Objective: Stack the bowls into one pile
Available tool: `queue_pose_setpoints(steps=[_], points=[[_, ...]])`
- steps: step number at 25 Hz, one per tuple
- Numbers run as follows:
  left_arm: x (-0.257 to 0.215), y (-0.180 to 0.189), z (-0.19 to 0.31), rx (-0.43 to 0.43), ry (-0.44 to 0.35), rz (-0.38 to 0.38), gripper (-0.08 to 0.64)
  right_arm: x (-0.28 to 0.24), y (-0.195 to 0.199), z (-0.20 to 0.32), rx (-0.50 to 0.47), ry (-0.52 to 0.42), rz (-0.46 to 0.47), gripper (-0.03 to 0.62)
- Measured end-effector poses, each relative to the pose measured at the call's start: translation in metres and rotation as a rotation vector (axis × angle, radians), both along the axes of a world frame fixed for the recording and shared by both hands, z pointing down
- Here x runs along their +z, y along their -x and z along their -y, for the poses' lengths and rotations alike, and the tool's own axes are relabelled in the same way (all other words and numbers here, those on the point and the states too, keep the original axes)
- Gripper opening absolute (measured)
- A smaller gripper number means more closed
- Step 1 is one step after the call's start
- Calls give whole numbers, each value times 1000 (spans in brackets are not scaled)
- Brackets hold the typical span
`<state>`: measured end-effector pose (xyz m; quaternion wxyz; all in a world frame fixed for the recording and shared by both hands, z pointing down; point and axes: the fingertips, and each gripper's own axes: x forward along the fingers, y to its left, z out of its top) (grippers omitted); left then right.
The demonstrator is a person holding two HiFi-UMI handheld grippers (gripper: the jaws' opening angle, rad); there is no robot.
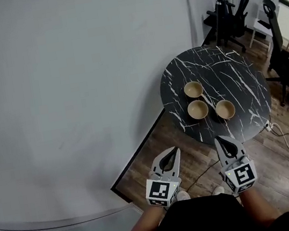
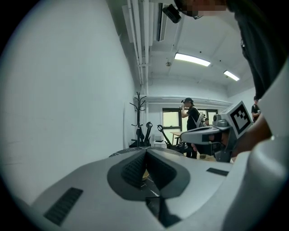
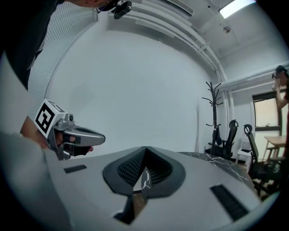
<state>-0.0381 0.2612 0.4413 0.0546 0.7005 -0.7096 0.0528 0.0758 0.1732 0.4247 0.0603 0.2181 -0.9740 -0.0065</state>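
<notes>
three separate bowls (image 1: 207,104) on the round marble table (image 1: 246,69)

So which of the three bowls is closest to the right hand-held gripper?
The right-most bowl, just ahead of the right hand-held gripper. The middle bowl and the far bowl sit further left on the table.

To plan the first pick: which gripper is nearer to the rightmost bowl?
Right. The right gripper is just below the rightmost bowl in the head view; the left gripper is farther, to the lower left.
</notes>
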Motion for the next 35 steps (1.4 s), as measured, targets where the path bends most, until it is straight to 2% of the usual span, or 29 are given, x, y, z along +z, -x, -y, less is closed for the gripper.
queue_pose_setpoints(steps=[7, 13, 18, 24, 29, 35], points=[[1, 27, -14, 49, 21, 14, 12, 14, 17, -8, 51, 31, -18, 9], [24, 46, -4, 49, 61, -34, 12, 19, 33, 7, 67, 37, -24, 9], [32, 54, 26, 72, 74, -35, 12, 15, 44, 38, 81, 3, -16, 9], [32, 57, 70, 109, 93, -46, 12, 18, 45, 90, 129, 55, 18, 9], [36, 49, 113, 157, 104, -38, 12, 28, 28, 136, 196, 83, 28, 8], [39, 38, 166, 228, 116, 14, 12, 47, 1, 178, 280, 110, 6, 8]])
